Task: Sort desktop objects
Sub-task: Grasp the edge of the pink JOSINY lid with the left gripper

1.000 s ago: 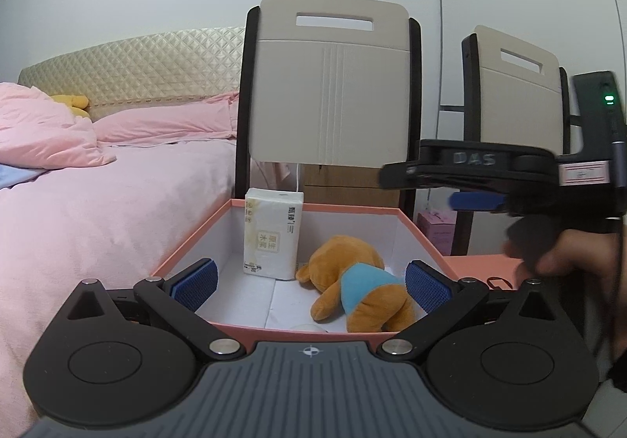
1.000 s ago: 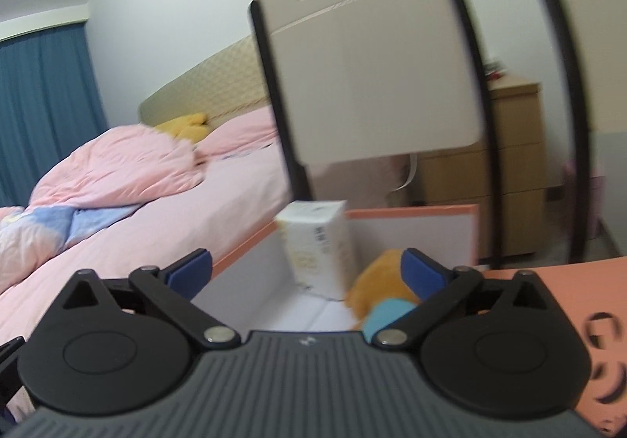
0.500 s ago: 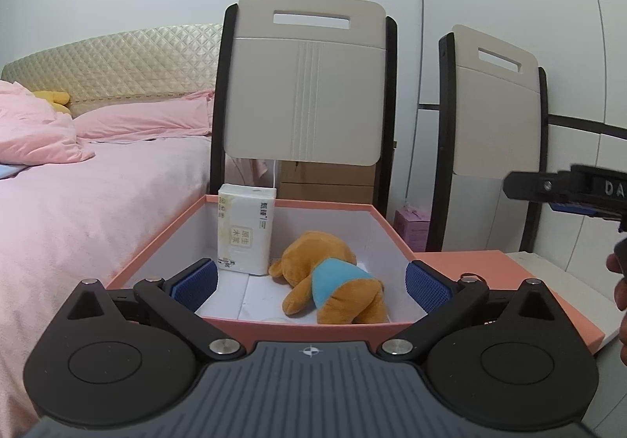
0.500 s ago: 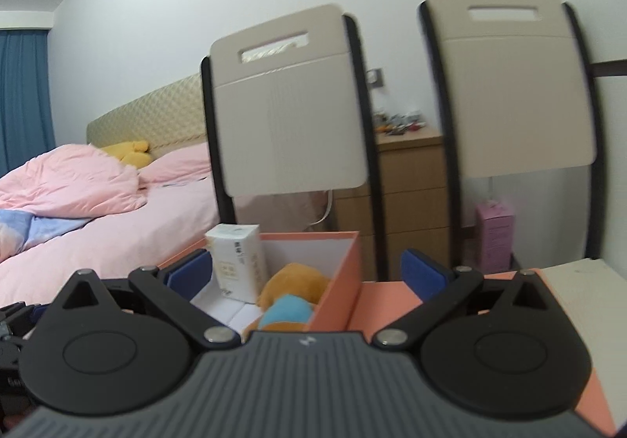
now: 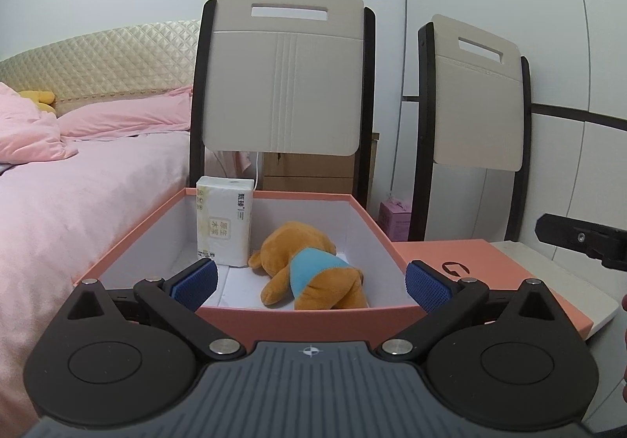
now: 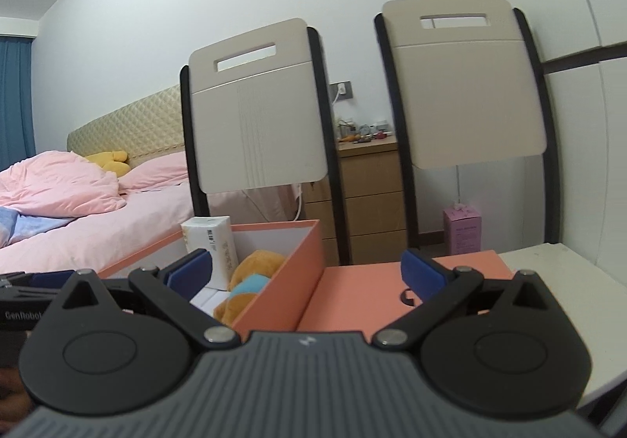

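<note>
An open salmon box (image 5: 376,226) stands on the table. Inside it a white tissue pack (image 5: 224,220) stands upright at the back left, and an orange plush bear in a blue shirt (image 5: 309,265) lies beside it. The box lid (image 5: 470,261) lies flat to the right of the box. My left gripper (image 5: 310,283) is open and empty, just in front of the box's near wall. My right gripper (image 6: 305,271) is open and empty, near the box's right corner (image 6: 298,265) and above the lid (image 6: 360,293). The tissue pack (image 6: 209,242) and bear (image 6: 250,273) show there too.
Two folding chairs (image 5: 286,85) (image 5: 478,101) stand behind the table. A pink bed (image 5: 78,179) lies to the left. A wooden drawer unit (image 6: 372,195) and a small pink box (image 6: 462,230) stand by the wall. The white table edge (image 6: 580,281) is at right.
My right gripper has drawn back to the right, away from the box and over the lid. My left view has shifted so the box sits centred; the right gripper has nearly left it.
</note>
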A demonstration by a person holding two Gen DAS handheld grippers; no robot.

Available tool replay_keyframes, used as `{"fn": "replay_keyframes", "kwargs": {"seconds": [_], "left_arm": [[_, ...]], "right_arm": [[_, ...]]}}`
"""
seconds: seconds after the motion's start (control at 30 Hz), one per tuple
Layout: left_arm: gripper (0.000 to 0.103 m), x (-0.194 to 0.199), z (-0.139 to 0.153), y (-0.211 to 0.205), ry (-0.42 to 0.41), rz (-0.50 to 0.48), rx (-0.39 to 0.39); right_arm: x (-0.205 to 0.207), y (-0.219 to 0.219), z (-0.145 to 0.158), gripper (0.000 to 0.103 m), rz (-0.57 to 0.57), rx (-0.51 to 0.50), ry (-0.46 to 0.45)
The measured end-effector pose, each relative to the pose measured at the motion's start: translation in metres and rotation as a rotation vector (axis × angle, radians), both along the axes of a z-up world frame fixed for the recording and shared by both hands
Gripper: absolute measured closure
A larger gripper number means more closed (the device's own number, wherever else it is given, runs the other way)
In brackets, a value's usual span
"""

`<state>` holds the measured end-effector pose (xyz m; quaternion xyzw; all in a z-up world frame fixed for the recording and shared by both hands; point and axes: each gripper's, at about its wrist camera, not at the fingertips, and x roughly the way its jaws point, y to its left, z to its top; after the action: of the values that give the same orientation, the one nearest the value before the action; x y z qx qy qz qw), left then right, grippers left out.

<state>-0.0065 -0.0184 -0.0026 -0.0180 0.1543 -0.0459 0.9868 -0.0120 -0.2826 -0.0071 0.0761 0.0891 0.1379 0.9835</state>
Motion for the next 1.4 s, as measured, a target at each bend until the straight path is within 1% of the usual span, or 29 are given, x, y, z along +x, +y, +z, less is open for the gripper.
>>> {"fn": "replay_keyframes", "kwargs": {"seconds": [0.07,0.13,0.3,0.43,0.47,0.53,0.6,0.67,0.8,0.87,0.93,1.0,1.03,1.07,1.1,1.17,1.2,1.23,1.3,1.33,1.37,1.4], "left_arm": [[0.0,0.0,-0.001,0.0,0.008,-0.007,-0.013],[0.0,0.002,-0.003,0.002,0.032,-0.025,-0.05],[0.0,0.009,-0.007,0.007,0.139,-0.103,-0.196],[0.0,0.011,-0.016,0.008,0.234,-0.189,-0.353],[0.0,0.013,-0.02,0.009,0.276,-0.214,-0.408],[0.0,0.022,-0.035,0.012,0.376,-0.264,-0.546],[0.0,0.031,-0.053,0.013,0.456,-0.288,-0.658],[0.0,0.041,-0.071,0.012,0.531,-0.288,-0.732],[0.001,0.059,-0.106,0.012,0.673,-0.262,-0.892],[0.004,0.066,-0.121,0.012,0.724,-0.225,-0.98],[0.006,0.071,-0.133,0.01,0.761,-0.21,-1.033],[0.012,0.076,-0.143,0.007,0.794,-0.196,-1.072],[0.013,0.078,-0.148,0.006,0.808,-0.184,-1.089],[0.017,0.08,-0.153,0.005,0.82,-0.171,-1.106],[0.025,0.081,-0.159,0.004,0.826,-0.161,-1.125],[0.032,0.085,-0.171,0.005,0.851,-0.149,-1.183],[0.033,0.086,-0.176,0.006,0.858,-0.146,-1.206],[0.034,0.087,-0.179,0.006,0.86,-0.145,-1.223],[0.044,0.088,-0.182,0.008,0.858,-0.139,-1.229],[0.047,0.088,-0.183,0.009,0.852,-0.139,-1.245],[0.054,0.087,-0.184,0.011,0.845,-0.139,-1.272],[0.054,0.086,-0.184,0.011,0.842,-0.133,-1.285]], "right_arm": [[-0.003,-0.005,-0.005,0.0,-0.017,0.0,-0.005],[-0.004,-0.011,-0.01,0.0,-0.036,0.01,-0.009],[-0.005,-0.028,-0.018,0.0,-0.08,0.052,-0.007],[-0.009,-0.042,-0.021,0.0,-0.099,0.092,0.001],[-0.01,-0.045,-0.023,0.0,-0.101,0.101,0.005],[-0.013,-0.05,-0.024,0.0,-0.108,0.119,0.027],[-0.019,-0.056,-0.025,0.0,-0.107,0.131,0.03],[-0.024,-0.061,-0.026,0.0,-0.106,0.144,0.033],[-0.03,-0.071,-0.034,0.0,-0.096,0.194,0.083],[-0.032,-0.075,-0.036,0.0,-0.093,0.209,0.097],[-0.034,-0.078,-0.038,0.0,-0.094,0.22,0.112],[-0.034,-0.08,-0.04,0.0,-0.081,0.24,0.124],[-0.035,-0.082,-0.041,0.0,-0.073,0.249,0.129],[-0.035,-0.082,-0.041,0.0,-0.069,0.251,0.133],[-0.036,-0.083,-0.042,0.0,-0.066,0.253,0.137],[-0.037,-0.085,-0.042,0.0,-0.06,0.26,0.143],[-0.037,-0.086,-0.043,0.0,-0.057,0.264,0.145],[-0.038,-0.087,-0.043,0.0,-0.056,0.266,0.147],[-0.038,-0.089,-0.044,0.0,-0.053,0.271,0.15],[-0.038,-0.089,-0.044,0.0,-0.053,0.272,0.153],[-0.038,-0.09,-0.044,0.0,-0.053,0.272,0.155],[-0.038,-0.09,-0.045,0.0,-0.054,0.272,0.157]]}}
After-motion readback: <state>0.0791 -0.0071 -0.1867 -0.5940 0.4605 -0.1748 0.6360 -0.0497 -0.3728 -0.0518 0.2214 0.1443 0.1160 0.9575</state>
